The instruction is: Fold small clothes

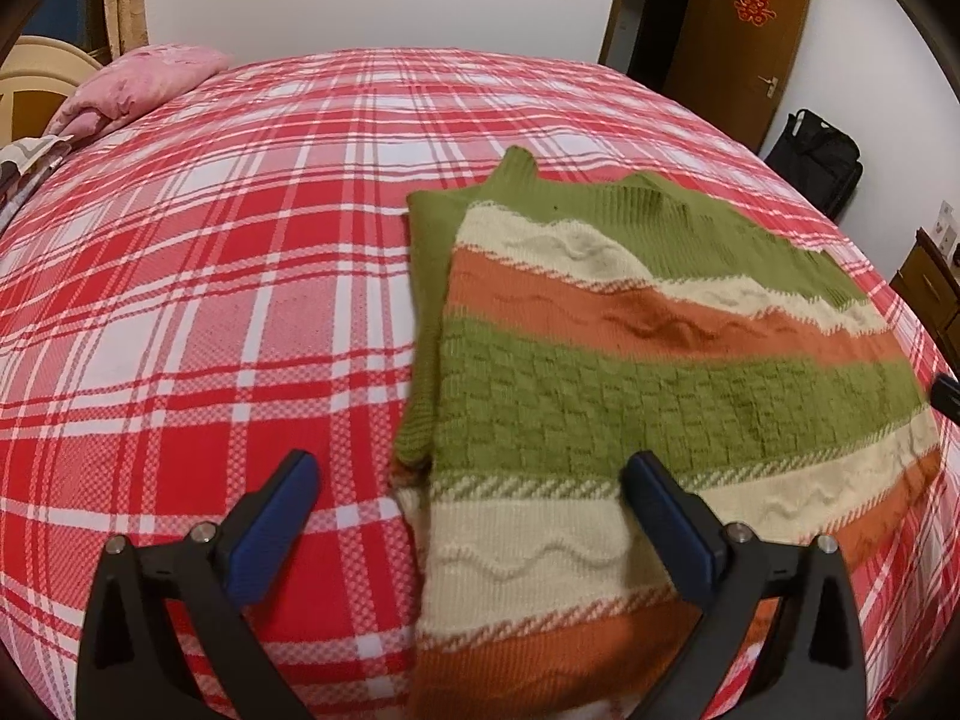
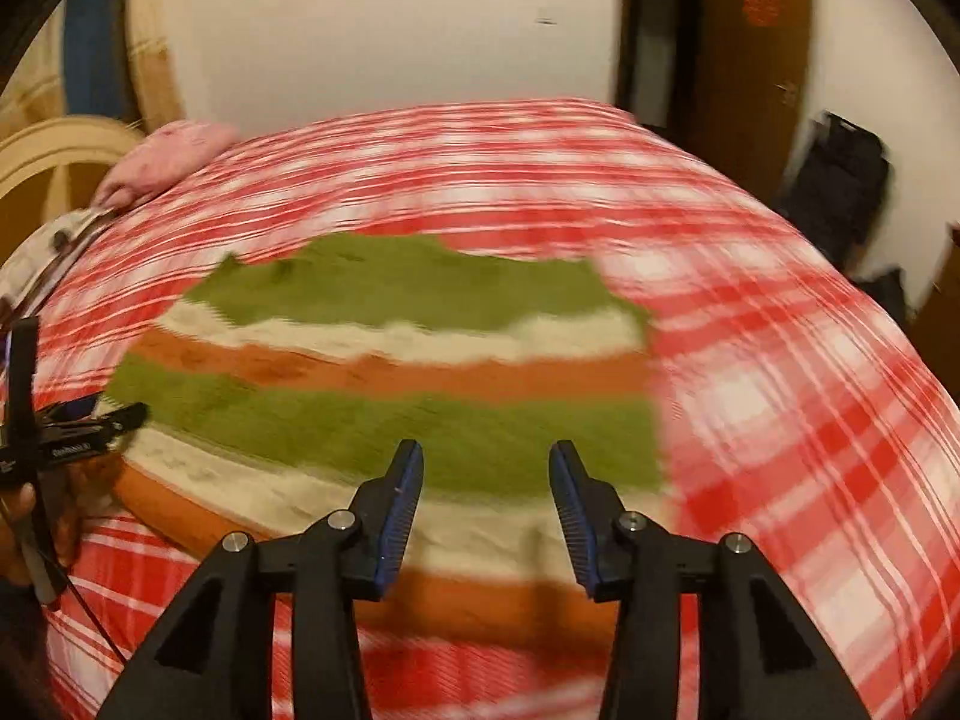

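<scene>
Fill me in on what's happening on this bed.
A person holding a gripper in each hand is folding a striped knit sweater laid flat on the plaid bedspread. One sleeve is already folded in along the sweater's left edge. The left gripper is wide open over the sweater's near left corner, gripping nothing. The right gripper is also open, above the sweater's lower stripes, with nothing between its pads; that view is blurred by motion. A pink pillow lies at the bed's far corner.

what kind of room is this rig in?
Most likely a home bedroom: a bed with a red plaid sheet, a pink pillow at its head, and a wooden door behind.
</scene>
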